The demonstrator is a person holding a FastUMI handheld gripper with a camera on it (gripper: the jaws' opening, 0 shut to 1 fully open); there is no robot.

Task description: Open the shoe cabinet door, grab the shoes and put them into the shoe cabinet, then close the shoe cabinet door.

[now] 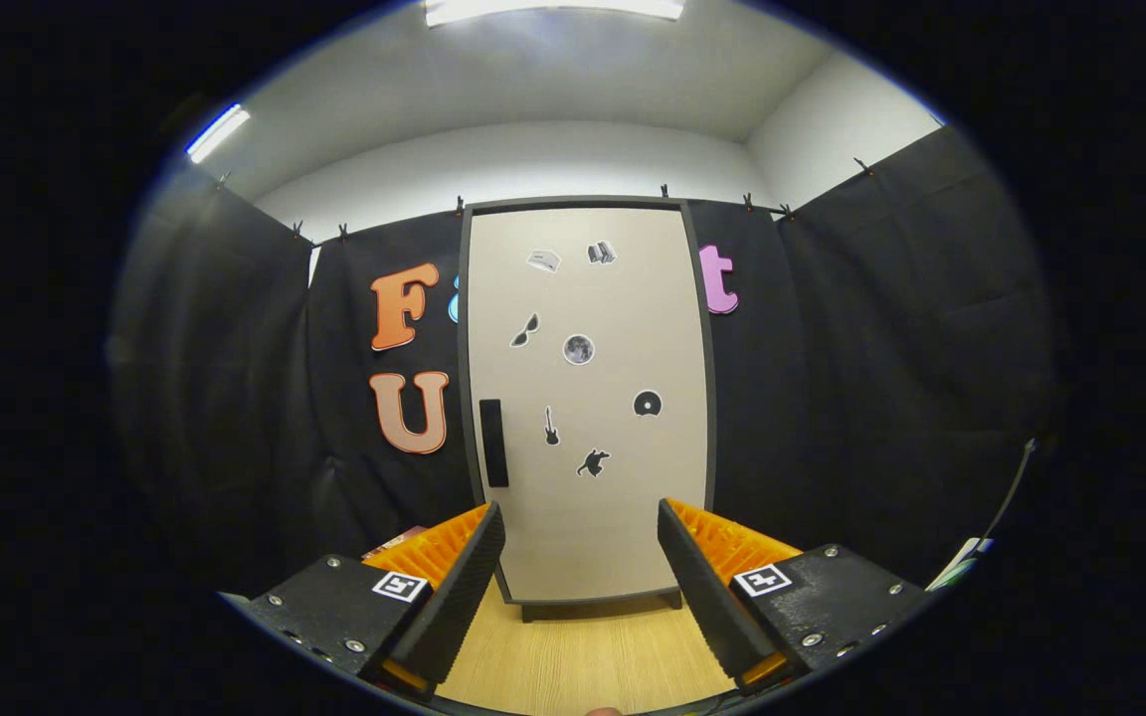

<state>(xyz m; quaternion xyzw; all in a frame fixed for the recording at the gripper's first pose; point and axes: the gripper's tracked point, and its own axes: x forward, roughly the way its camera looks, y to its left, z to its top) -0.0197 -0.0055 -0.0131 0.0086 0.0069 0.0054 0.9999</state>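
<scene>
At frame centre, beyond the jaws, stands the shoe cabinet (588,398), upright on the wood floor (583,656) w/ its door (613,328) shut & a dark handle (493,443) at the door's lower left. Small stickers (578,349) dot the door. Bottom of frame: gripper (581,567) w/ jaws spread wide, nothing between them, well short of the cabinet.
</scene>
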